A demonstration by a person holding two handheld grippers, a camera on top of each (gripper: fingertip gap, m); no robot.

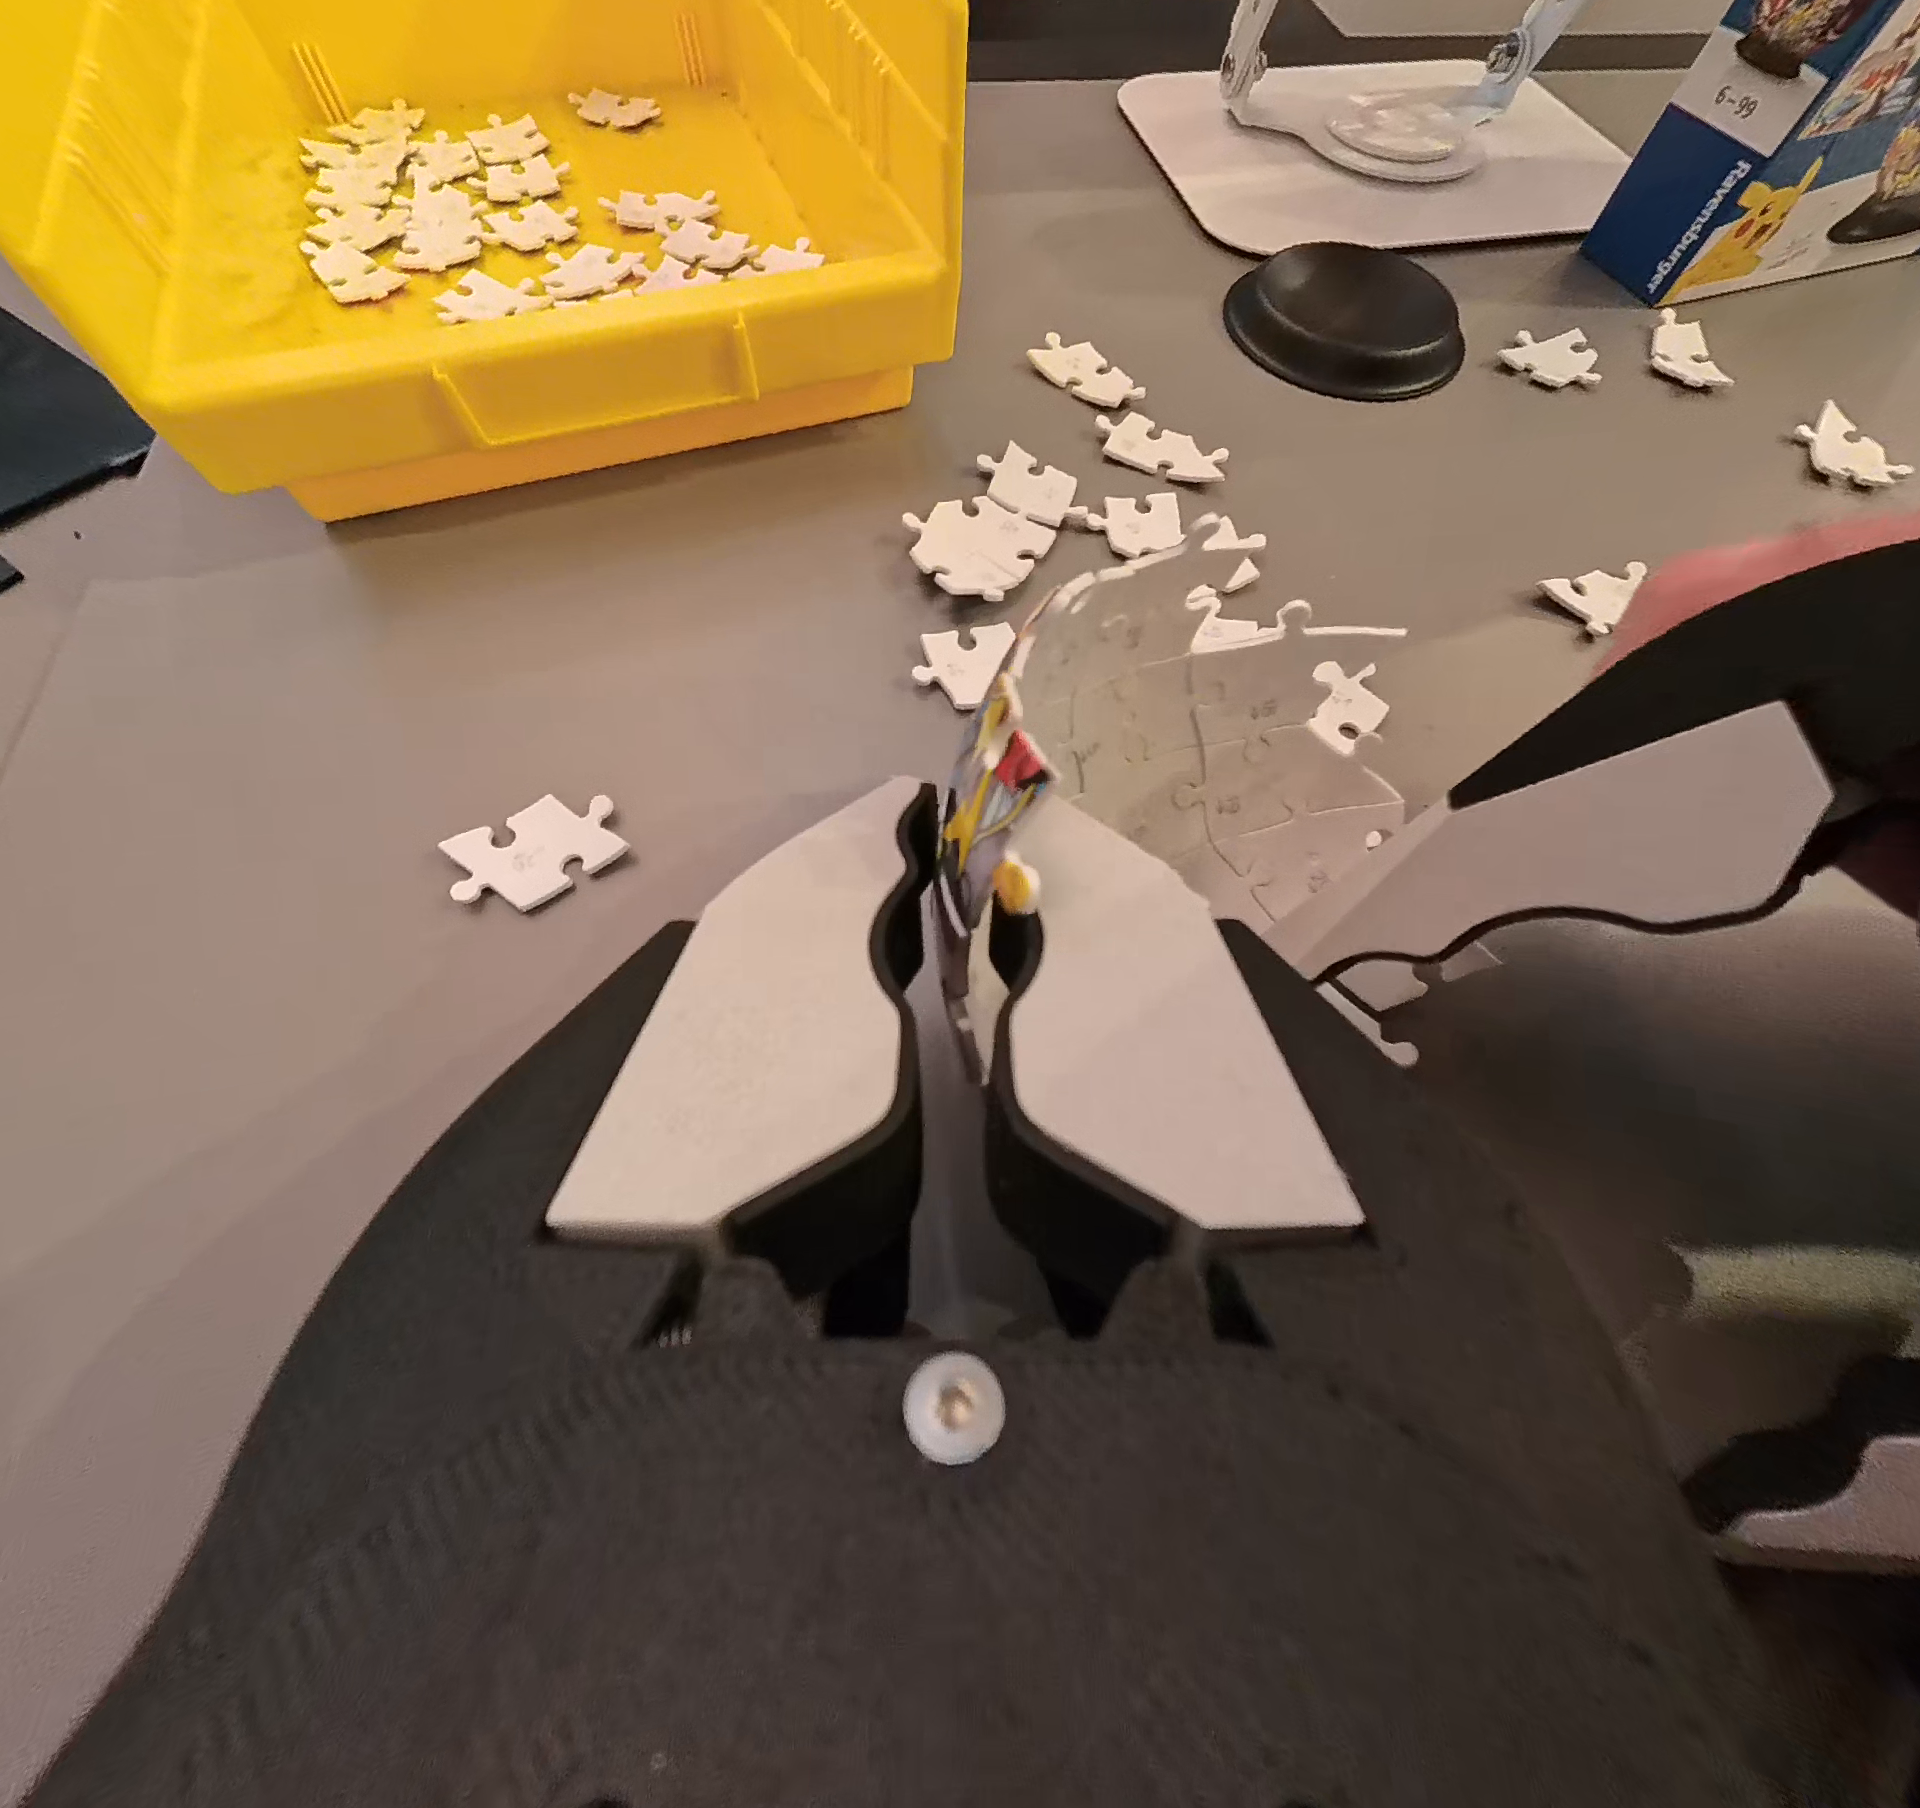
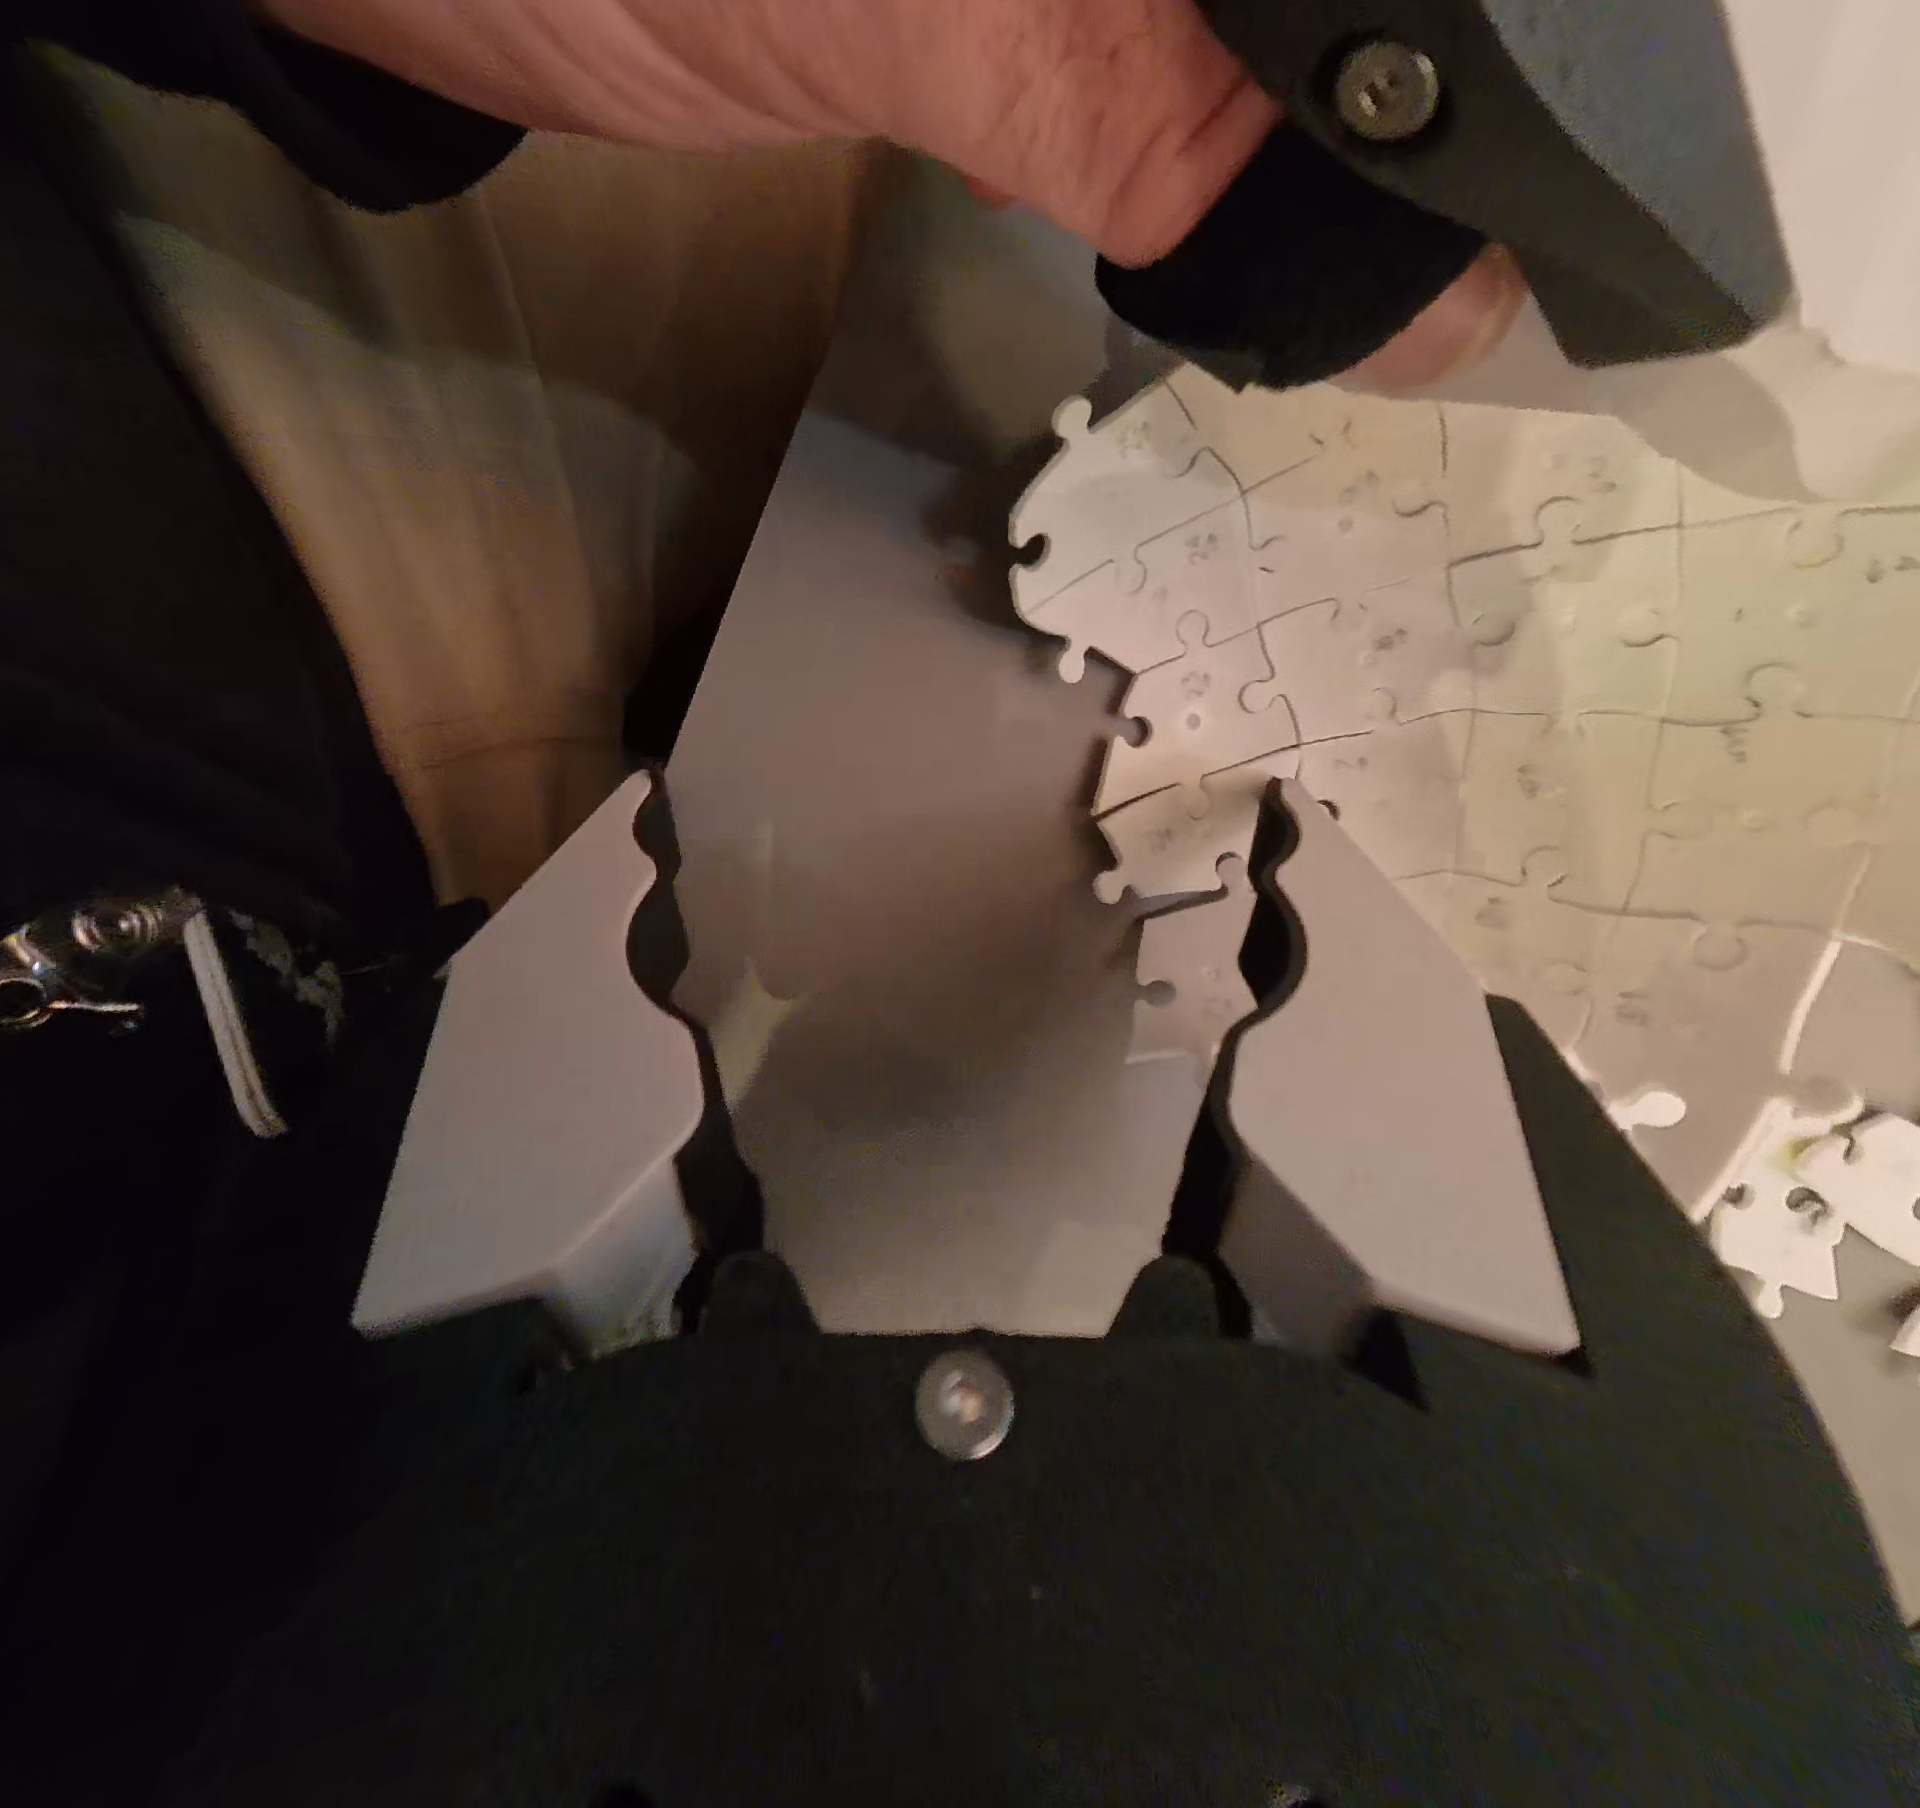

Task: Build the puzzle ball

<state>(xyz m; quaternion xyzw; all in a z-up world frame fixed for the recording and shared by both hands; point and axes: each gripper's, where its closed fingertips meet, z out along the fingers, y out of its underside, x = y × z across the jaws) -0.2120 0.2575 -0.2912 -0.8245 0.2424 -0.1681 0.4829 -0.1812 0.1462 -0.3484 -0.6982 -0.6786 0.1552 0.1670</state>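
1. Gripping the curved, half-built puzzle shell (image 1: pixel 1195 750) by its printed edge, the left gripper (image 1: pixel 971 823) has its grey fingers closed on it; the shell stands upright above the grey table (image 1: pixel 312 719).
2. The right gripper (image 2: pixel 961 802) is spread wide and empty; one fingertip (image 2: pixel 1283 813) overlaps the shell's matt white inner face (image 2: pixel 1507 678).
3. Loose white pieces (image 1: pixel 1039 511) lie beyond; more sit in the yellow bin (image 1: pixel 582 387); a black round stand (image 1: pixel 1345 319) is near.

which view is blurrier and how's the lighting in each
Left wrist view: evenly lit and mostly sharp, yellow bin crisp and bowed by the wide lens; the right gripper at the edge is smeared. Right wrist view: dimmer, with a warm yellowish cast on the assembled puzzle shell, a blurred hand and soft fingers.
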